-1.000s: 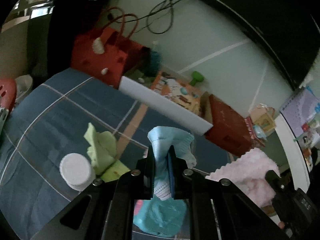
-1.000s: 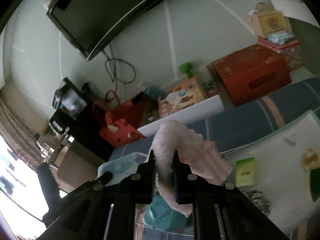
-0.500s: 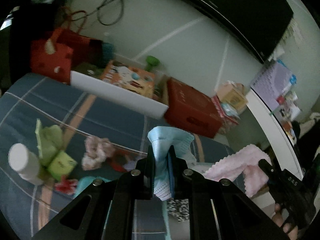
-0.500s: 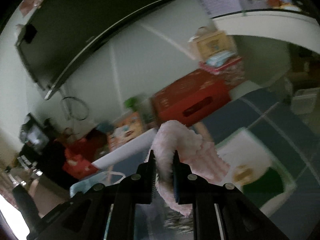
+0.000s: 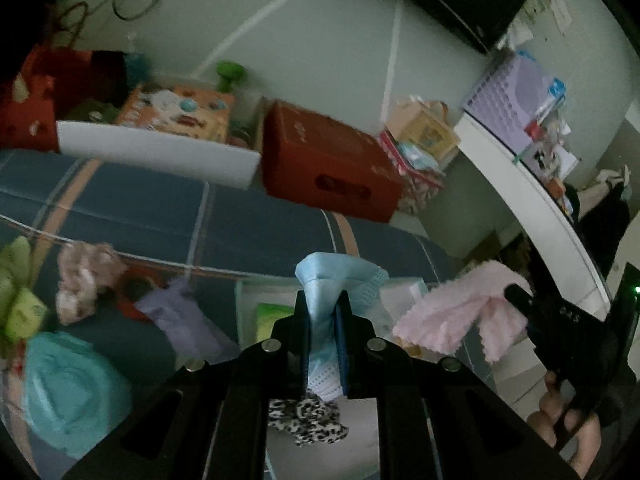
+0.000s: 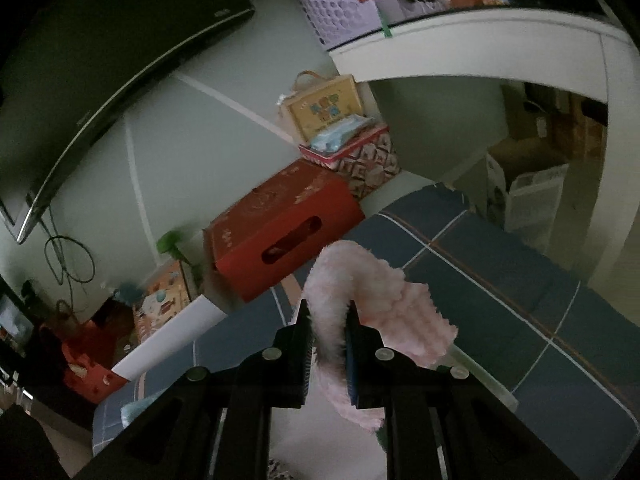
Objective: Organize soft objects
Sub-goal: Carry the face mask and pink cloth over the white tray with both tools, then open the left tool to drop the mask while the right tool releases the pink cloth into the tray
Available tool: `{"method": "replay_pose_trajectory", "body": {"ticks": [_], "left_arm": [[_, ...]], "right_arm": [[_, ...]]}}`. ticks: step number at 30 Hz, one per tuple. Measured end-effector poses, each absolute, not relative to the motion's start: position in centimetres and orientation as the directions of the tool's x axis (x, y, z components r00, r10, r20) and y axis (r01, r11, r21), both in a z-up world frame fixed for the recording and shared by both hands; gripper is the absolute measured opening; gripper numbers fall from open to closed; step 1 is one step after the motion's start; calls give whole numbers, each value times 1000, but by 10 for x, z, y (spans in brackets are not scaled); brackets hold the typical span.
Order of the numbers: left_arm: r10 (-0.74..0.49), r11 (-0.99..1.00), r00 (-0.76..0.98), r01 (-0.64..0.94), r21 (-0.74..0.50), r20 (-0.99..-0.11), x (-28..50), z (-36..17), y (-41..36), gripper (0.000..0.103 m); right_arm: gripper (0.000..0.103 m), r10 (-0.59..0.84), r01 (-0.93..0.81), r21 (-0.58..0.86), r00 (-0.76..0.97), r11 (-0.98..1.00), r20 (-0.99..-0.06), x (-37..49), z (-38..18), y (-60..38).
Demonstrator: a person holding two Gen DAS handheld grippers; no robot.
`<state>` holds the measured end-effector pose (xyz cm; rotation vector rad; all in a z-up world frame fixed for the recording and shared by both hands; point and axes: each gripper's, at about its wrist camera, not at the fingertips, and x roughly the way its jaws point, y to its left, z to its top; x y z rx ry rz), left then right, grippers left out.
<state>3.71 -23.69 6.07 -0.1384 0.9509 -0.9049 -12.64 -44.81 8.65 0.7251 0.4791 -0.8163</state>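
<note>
From the left wrist camera, the left gripper (image 5: pixel 323 312) has its black jaws pressed together on a pale blue pleated face mask (image 5: pixel 340 280), which bunches above the fingertips and hangs down between them. Below it a white tray (image 5: pixel 244 300) lies on the blue checked bed cover (image 5: pixel 160 216), with a leopard-print scrunchie (image 5: pixel 308 420) and a green packet (image 5: pixel 272 314) in it. To the right, the right gripper (image 5: pixel 516 294) pinches a fluffy pink cloth (image 5: pixel 464 320), with part of the person's hand (image 5: pixel 560 424) beneath it. Compared with a second earlier, the white round jar has left the view, the light green cloth (image 5: pixel 16 276) now sits at the left edge, and a pinkish scrunchie (image 5: pixel 80 280), a lilac cloth (image 5: pixel 180 316) and a turquoise cloth (image 5: pixel 68 392) have come into sight. The mask stays clamped the same way. Small white letters on the right gripper's body are too blurred to read.

From the right wrist camera, the right gripper (image 6: pixel 328 320) is clamped on the pink cloth (image 6: pixel 380 296), which arches over the fingertips above the bed cover (image 6: pixel 500 304). The red cardboard box (image 6: pixel 276 224) now stands nearer the centre, and the white tray has dropped almost out of view. Print on the box and on the black television (image 6: pixel 100 52) is illegible.
</note>
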Motion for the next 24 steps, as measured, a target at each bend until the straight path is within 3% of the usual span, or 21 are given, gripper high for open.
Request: {"method": "replay_pose_trajectory", "body": {"ticks": [9,24], "left_arm": [[-711,616,177,623,-482,-680,36,27,-264,12],[-649,622,116,650,-437,-752,27,-4,-286,13]], "right_arm": [[15,-379,836,321,501,445,-778,-108,32,-468],[18,-325,852,228,408,471,-853,-94,17,-463]]}}
